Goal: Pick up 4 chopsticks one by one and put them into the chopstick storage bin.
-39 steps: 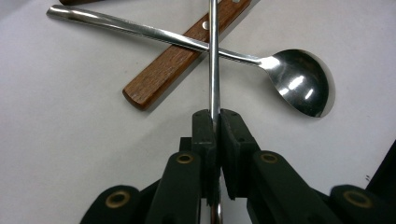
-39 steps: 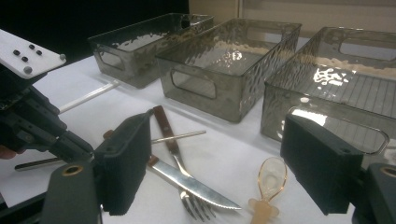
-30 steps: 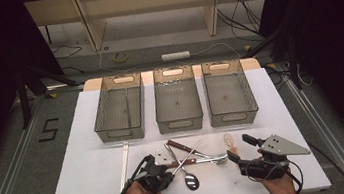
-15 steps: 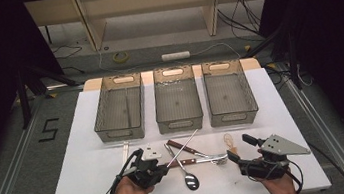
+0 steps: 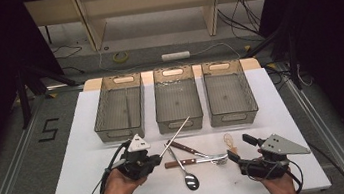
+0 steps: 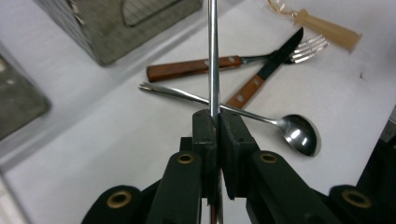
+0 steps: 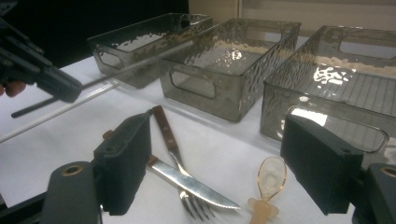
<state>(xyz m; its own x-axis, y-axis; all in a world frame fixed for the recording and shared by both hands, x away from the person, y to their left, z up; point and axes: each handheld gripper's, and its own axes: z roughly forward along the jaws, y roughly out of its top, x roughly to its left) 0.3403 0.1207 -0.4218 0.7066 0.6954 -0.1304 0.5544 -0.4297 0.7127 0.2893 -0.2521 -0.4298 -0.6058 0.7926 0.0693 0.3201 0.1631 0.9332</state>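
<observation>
Chopstick (image 6: 213,51), a thin, straight, shiny metal rod, sits clamped between the left gripper's (image 6: 215,122) ribbed black pads, running straight up the middle of the left gripper view. In the high view it slants up and right from the left gripper (image 5: 159,157), lifted off the white table (image 5: 81,154), left of centre. The left hand (image 5: 116,187) cradles the gripper from below. At lower right, the right gripper (image 7: 219,163) rests with jaws wide apart. Between them lie a steel spoon (image 5: 189,179), a wood-handled fork (image 5: 193,161) and knife (image 5: 186,148). Farther up stand three smoky plastic bins (image 5: 177,99).
</observation>
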